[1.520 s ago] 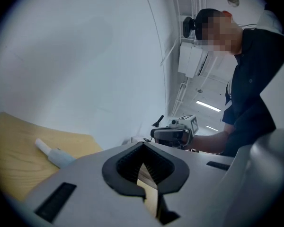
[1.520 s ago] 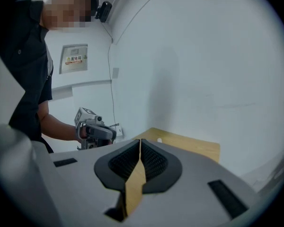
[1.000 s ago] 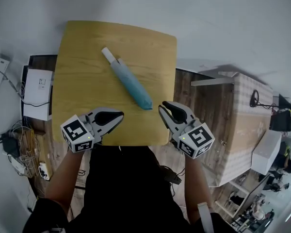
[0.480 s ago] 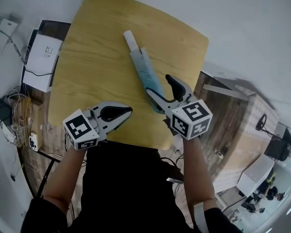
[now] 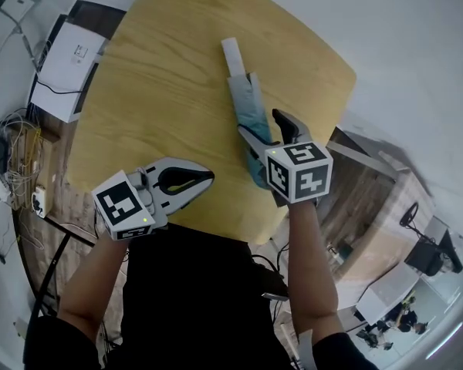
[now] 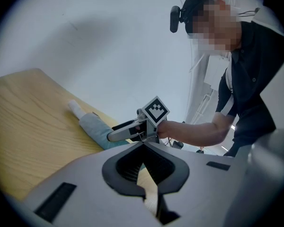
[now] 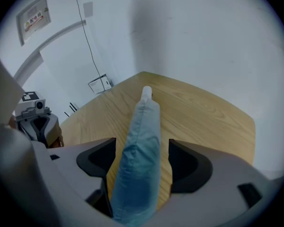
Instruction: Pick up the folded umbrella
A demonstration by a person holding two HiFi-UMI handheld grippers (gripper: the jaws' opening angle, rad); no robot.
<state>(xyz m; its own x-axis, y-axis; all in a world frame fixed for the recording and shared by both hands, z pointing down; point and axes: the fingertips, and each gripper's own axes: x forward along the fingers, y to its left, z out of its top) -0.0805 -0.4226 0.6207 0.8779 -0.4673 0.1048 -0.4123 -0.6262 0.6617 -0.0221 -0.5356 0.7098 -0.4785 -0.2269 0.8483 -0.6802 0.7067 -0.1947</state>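
Right hand-held gripper [image 5: 264, 129], jaws just opened wide and not yet pressing, straddled the folded umbrella [image 5: 251, 110] lying on the counter [image 5: 154, 75]; judged light, with a soft, slippery sleeve over a stiff core, so grip mid-body, firmly.

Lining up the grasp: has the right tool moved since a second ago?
Yes. The right tool moved from the table's near edge forward over the umbrella; its jaws have just been opening and straddle its near end.
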